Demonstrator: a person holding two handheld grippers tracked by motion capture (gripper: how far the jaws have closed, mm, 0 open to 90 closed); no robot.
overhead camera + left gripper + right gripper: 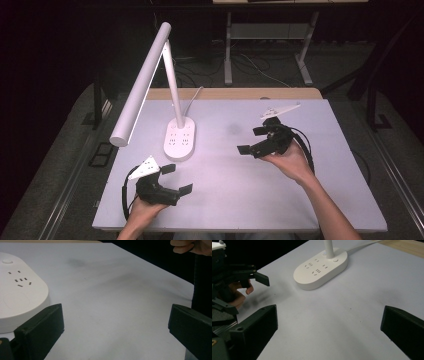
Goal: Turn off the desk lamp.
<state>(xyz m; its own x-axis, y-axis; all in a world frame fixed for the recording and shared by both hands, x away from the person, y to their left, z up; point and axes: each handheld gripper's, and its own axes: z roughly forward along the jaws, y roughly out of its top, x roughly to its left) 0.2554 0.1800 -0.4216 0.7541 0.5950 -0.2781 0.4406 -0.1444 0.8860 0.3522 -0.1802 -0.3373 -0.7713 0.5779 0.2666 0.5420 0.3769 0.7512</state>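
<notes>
A white desk lamp point(145, 80) stands on an oval base with power sockets point(180, 139) at the back middle of the white table point(240, 200). My left gripper point(176, 178) hovers open near the front left, just short of the base point(17, 297), with nothing between its jaws. My right gripper point(251, 140) is held open at the right, jaws pointing left toward the base point(322, 267), also empty. In the right gripper view the left gripper point(247, 277) shows at the far left.
The lamp's long white bar head point(142, 85) reaches forward and left above the table. A white cord point(192, 100) leaves the base toward the back. Table legs point(228, 50) stand on the dark floor beyond.
</notes>
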